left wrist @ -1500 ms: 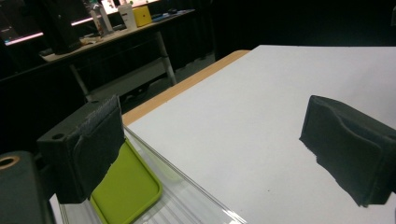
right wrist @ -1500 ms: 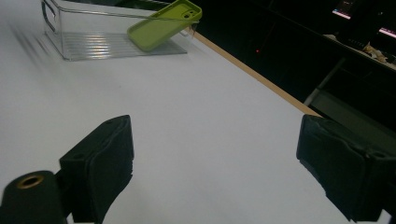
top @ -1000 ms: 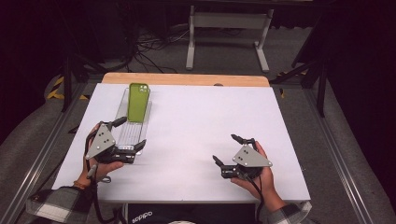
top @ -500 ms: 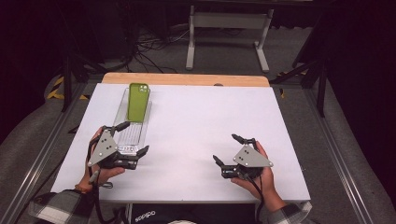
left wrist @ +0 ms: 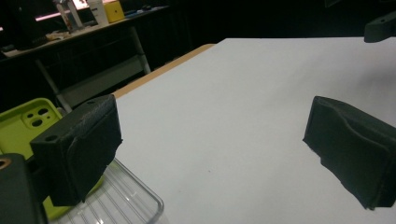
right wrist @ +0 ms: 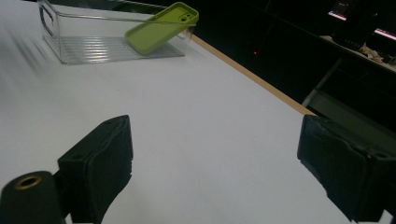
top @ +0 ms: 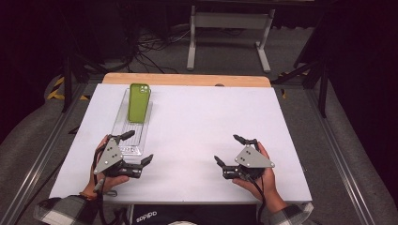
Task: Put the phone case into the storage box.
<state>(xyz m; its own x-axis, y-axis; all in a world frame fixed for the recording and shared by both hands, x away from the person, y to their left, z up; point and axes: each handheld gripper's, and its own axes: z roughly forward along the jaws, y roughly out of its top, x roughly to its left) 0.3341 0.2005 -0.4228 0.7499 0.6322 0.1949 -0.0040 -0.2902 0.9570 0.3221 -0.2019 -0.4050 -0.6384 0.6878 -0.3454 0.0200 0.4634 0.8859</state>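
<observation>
Claws both spread, empty: left claw (top: 139, 149) beside clear tray (top: 123, 123), right claw (top: 232, 151) well apart; green phone case (top: 139, 102) tilted in tray, white desk (top: 197, 122).

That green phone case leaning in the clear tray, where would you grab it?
Probably by the raised top end of the green phone case, from above: it rests tilted on the clear tray rim, leaving both faces free there for a hand-held gripper.
</observation>
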